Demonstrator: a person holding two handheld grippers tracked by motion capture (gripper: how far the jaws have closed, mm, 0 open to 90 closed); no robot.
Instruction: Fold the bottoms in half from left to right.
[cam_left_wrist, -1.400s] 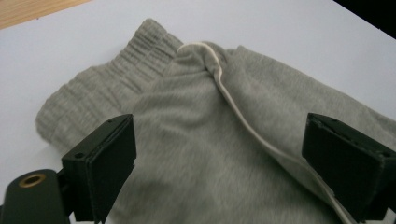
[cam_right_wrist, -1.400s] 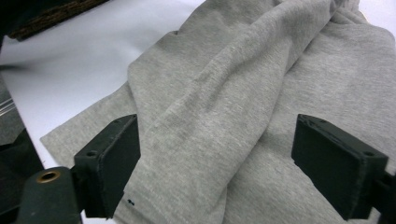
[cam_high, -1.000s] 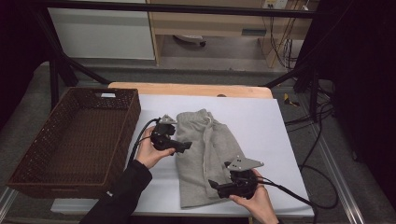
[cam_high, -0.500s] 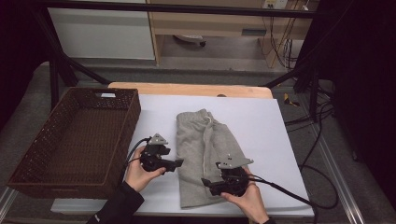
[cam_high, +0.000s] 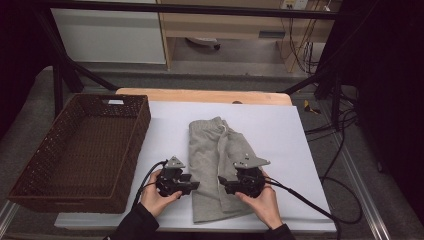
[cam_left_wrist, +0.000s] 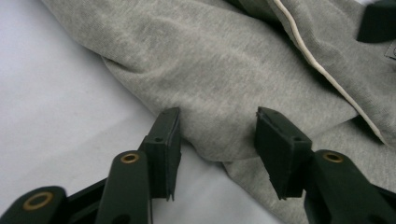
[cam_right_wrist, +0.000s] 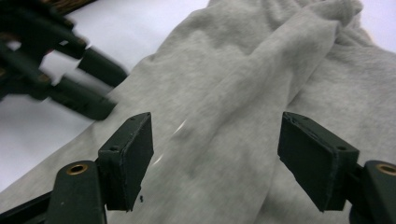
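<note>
A grey pair of sweat shorts (cam_high: 215, 160) lies folded lengthwise on the white table cover (cam_high: 280, 130). My left gripper (cam_high: 193, 186) is low at the garment's near left edge. In the left gripper view its jaws have just been closing, and the gripper (cam_left_wrist: 217, 133) straddles a folded edge of the cloth (cam_left_wrist: 233, 84) without pinching it. My right gripper (cam_high: 223, 183) hovers over the garment's near right part. Its jaws have also just been closing, and the gripper (cam_right_wrist: 217, 140) stands wide above the grey cloth (cam_right_wrist: 243, 93) with nothing pinched. The left gripper's fingers (cam_right_wrist: 86, 100) show at the far left.
A brown wicker basket (cam_high: 142, 122) stands empty at the table's left. A wooden edge (cam_high: 200, 95) borders the far side. Cables (cam_high: 345, 125) hang off the right, and one trails from the right gripper along the front edge.
Both hands have drawn back toward the near end of the garment. The left gripper has sunk to the cloth's left edge with narrower jaws; the right has shifted slightly left.
</note>
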